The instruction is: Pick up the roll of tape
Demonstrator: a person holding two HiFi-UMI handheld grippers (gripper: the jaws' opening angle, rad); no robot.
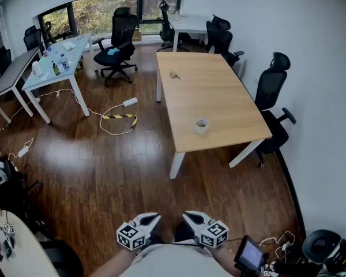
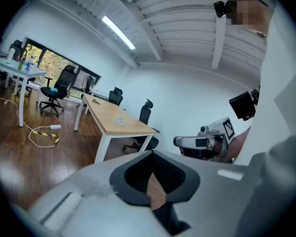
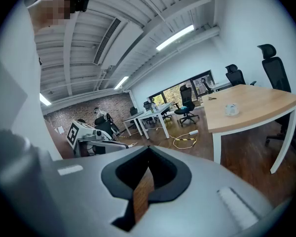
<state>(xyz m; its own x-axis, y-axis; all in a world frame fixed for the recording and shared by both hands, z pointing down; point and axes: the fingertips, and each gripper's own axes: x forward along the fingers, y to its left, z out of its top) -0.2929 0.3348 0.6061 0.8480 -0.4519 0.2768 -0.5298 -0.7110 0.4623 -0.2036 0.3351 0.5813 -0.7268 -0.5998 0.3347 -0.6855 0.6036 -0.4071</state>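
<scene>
— At bottom centre of the head view, jaw status?
— Left gripper (image 1: 155,216) and right gripper (image 1: 187,214): both closed to a slit, empty.
— Target?
— Roll of tape (image 1: 201,124), flat on the wooden table (image 1: 219,88) near its lower edge, well apart from both grippers. Likely a light, rigid ring; grip across the wall, through the core.
— Surroundings?
— Dark plank floor (image 1: 104,166), office chairs (image 1: 271,88), windows (image 1: 98,7) at upper left.

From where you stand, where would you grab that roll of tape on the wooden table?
Probably from above. The roll of tape lies flat on the wooden table, near its closest edge, hole facing up. So the right tool could pinch the ring's wall, one jaw in the hole, one outside.
</scene>
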